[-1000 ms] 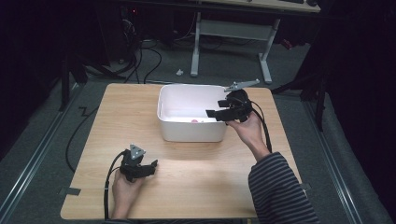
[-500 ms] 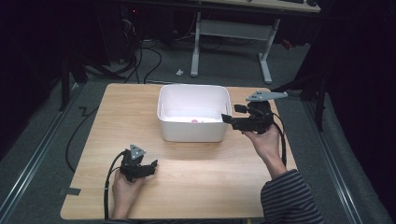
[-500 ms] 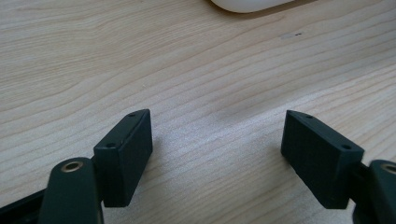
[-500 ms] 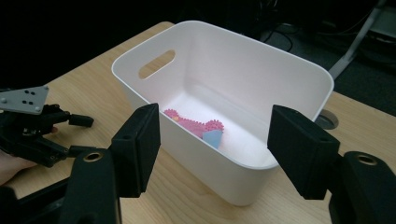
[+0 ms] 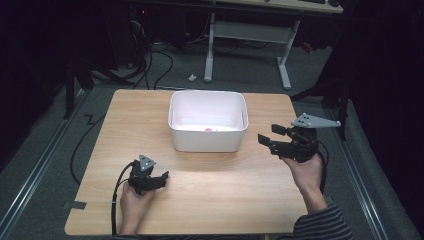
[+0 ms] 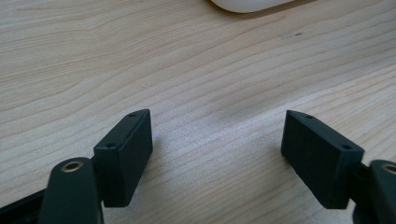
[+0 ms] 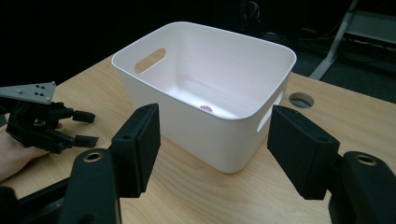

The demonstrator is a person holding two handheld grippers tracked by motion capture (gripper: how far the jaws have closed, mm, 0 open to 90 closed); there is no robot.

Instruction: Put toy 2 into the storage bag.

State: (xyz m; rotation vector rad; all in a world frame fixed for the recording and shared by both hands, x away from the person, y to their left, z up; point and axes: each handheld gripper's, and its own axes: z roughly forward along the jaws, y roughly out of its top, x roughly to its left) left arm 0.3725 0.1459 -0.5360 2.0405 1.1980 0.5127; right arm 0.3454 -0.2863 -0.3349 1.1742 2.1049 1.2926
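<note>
A white plastic bin (image 5: pixel 207 93) with handle slots stands at the middle back of the wooden table (image 5: pixel 225 200). A small pink thing (image 5: pixel 208 129) lies on its floor, also seen as the pink thing (image 7: pixel 206 108) in the right gripper view. My right gripper (image 5: pixel 267 134) hovers to the right of the bin, pointing at its side, jaws apart with nothing between them (image 7: pixel 215 149). My left gripper (image 5: pixel 161 180) rests low on the table at the front left, its jaws spread over bare wood (image 6: pixel 217 154).
A round cable hole (image 7: pixel 300 99) sits in the table beyond the bin (image 7: pixel 187 116). The left gripper (image 7: pixel 86 127) and its hand show at the left of the right gripper view. A desk frame and cables stand on the floor behind the table.
The right gripper moved from the bin's right rim out to the right, away from the bin and toward the table's right edge. The left gripper stayed put.
</note>
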